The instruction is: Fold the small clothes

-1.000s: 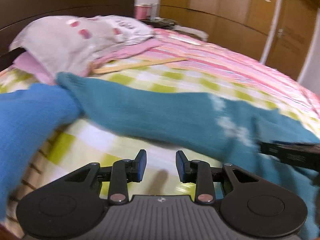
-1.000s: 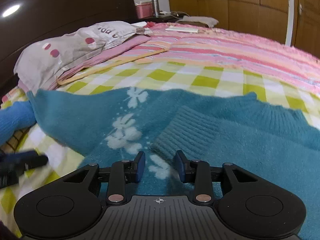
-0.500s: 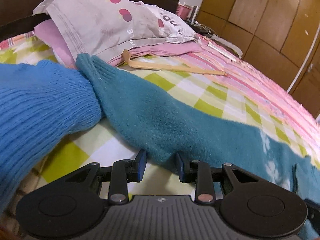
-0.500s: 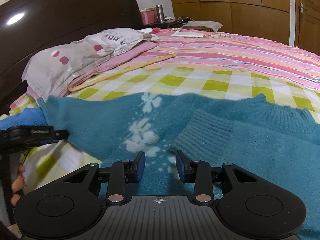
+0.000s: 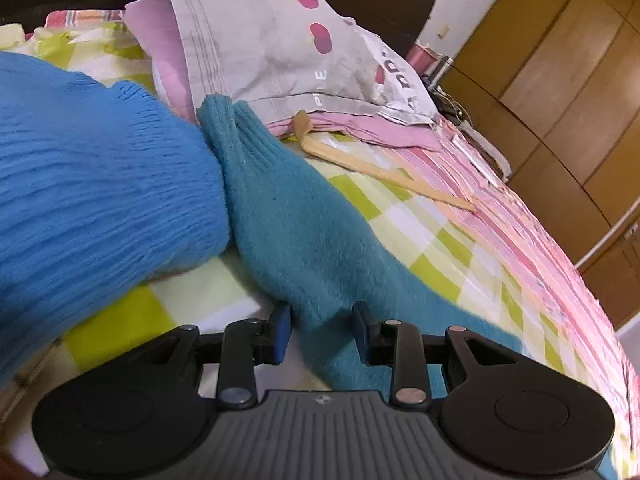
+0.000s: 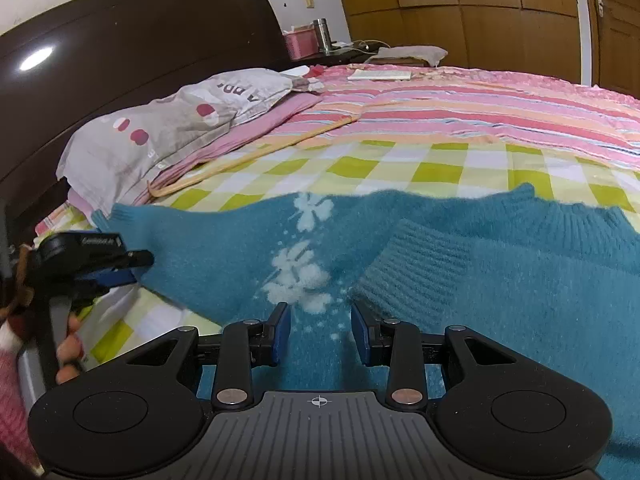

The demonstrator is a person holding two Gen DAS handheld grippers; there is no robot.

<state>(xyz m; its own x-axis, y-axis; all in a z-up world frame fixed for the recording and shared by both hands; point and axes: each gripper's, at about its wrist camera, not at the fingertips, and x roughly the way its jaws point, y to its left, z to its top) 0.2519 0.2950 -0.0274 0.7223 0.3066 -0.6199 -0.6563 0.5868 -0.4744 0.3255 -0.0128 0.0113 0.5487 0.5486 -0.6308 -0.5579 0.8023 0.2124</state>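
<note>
Sleeve and left gripper: the teal sweater (image 5: 304, 232) has one sleeve stretched out, and the left gripper (image 5: 321, 330) sits over the lower part of this sleeve, with the teal cloth lying in the gap between the two blue pads.
Long axis: the sleeve runs away from the left gripper, up and to the left in its view, and ends with the ribbed cuff (image 5: 224, 120) beside the grey pillow (image 5: 280, 40).
Nearer hand: the left one is clearly nearer to this sleeve; I judge it is the hand to fold it in.
Left gripper state: its jaws have just been opening a little; the gap is narrow and the pads do not visibly press the cloth.
Right gripper (image 6: 319, 330): narrow gap, holding nothing, above the sweater body beside the white flowers (image 6: 298, 276).
Other sleeve: it seems already folded over the body, cuff (image 6: 404, 264) near the right gripper.
Sweater look: fuzzy teal knit, spread flat on the checked bedsheet (image 6: 360, 164).
Neighbour: a brighter blue knit (image 5: 80, 184) touches the stretched sleeve.
</note>
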